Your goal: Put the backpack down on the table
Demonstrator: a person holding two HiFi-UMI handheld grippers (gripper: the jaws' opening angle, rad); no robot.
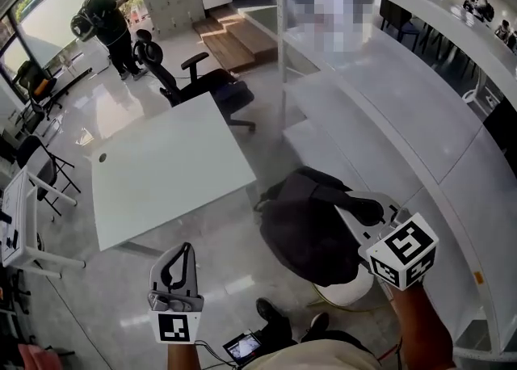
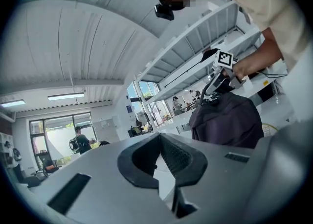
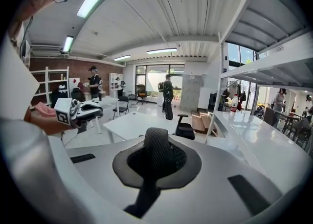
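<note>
A black backpack (image 1: 307,235) hangs in the air from my right gripper (image 1: 361,213), which is shut on its top strap (image 3: 156,159). It hangs over the floor, right of the white table (image 1: 170,166) and off its near right corner. The left gripper view shows the same backpack (image 2: 227,120) dangling under the right gripper (image 2: 215,88). My left gripper (image 1: 187,249) is held low by the table's near edge, jaws shut with nothing between them. From the right gripper view, the left gripper (image 3: 98,112) shows at the left and the table (image 3: 137,123) lies ahead.
A black office chair (image 1: 202,86) stands behind the table. White shelving (image 1: 420,118) runs along the right. A white round stool (image 1: 347,292) sits on the floor below the backpack. A person (image 1: 105,25) stands far off at the upper left, and wooden steps (image 1: 234,41) lie beyond.
</note>
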